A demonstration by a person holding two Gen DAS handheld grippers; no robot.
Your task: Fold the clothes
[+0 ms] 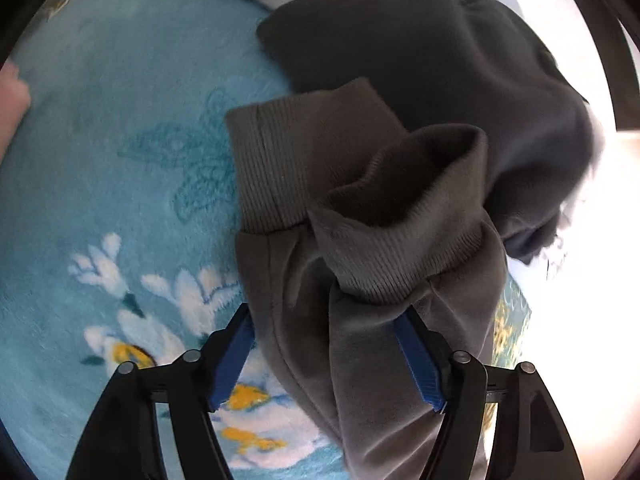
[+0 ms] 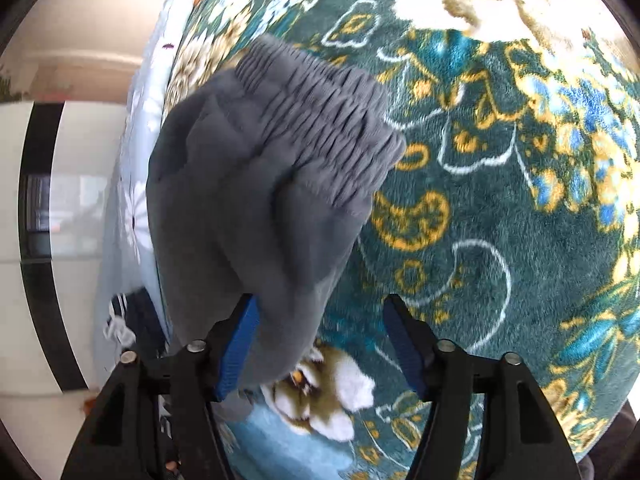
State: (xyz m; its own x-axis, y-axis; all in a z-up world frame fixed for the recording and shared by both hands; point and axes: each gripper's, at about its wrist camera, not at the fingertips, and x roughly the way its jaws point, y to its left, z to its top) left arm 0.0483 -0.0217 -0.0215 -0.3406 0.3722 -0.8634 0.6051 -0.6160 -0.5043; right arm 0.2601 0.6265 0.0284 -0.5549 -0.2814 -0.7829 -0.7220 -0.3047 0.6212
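Observation:
Grey sweatpants point(image 1: 420, 64) lie bunched on a light blue floral blanket point(image 1: 112, 168). Two ribbed leg cuffs point(image 1: 276, 168) point away from me, the nearer one gaping open. My left gripper point(image 1: 326, 320) is open, its blue pads on either side of the leg fabric that lies between them. In the right wrist view the elastic waistband point(image 2: 320, 120) of the same grey pants rests on a dark green patterned blanket point(image 2: 500, 208). My right gripper point(image 2: 320, 308) is open; the cloth brushes the left pad point(image 2: 240, 340), while the right one stands free.
A hand point(image 1: 12, 96) shows at the left edge of the left wrist view. A pale flowered sheet point(image 2: 132, 208) hangs over the bed's side. Beyond it are a white wall with a black strip point(image 2: 44, 240) and the floor below.

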